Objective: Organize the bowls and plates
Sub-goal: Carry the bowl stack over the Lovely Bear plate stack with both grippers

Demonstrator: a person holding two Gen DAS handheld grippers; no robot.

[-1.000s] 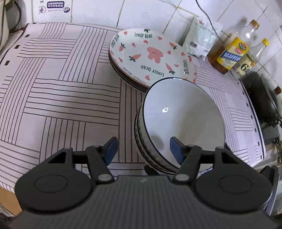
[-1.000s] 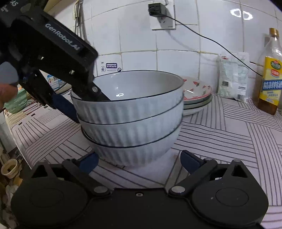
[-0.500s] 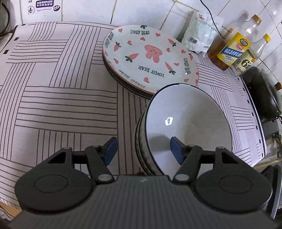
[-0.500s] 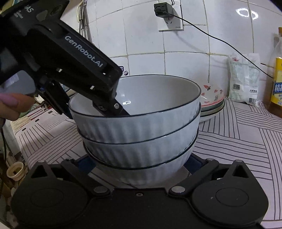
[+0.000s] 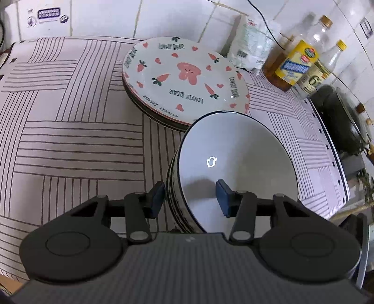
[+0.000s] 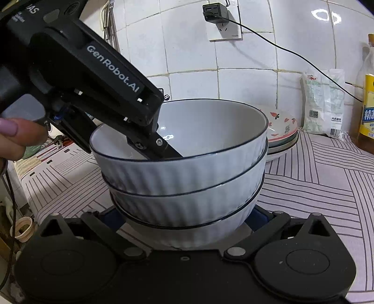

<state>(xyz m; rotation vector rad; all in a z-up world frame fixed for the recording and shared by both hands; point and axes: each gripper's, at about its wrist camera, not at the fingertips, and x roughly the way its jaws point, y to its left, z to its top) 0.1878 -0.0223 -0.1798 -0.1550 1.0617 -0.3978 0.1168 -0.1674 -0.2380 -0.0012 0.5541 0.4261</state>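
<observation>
Three white ribbed bowls with dark rims stand stacked [image 5: 233,163] [image 6: 182,177] on the striped cloth. My left gripper [image 5: 189,198] straddles the stack's near rim, one finger inside the top bowl [image 6: 168,149], the other outside. Its jaws are closing, and a gap still shows between the inner pad and the wall. My right gripper [image 6: 184,219] stands wide, its blue pads on either side of the lowest bowl and mostly hidden behind it. A stack of bear-and-carrot plates [image 5: 184,77] [image 6: 282,131] sits just behind the bowls.
Oil bottles [image 5: 294,63], a white bag [image 5: 250,51] and a dark wok [image 5: 341,121] line the right. A wall socket [image 6: 215,14] trails a cable across the tiles. The striped cloth [image 5: 70,117] stretches left. A person's fingers [image 6: 14,138] hold the left gripper.
The left jaws have narrowed around the bowl stack's rim. The right gripper has come in closer, so the lowest bowl now sits between its fingers.
</observation>
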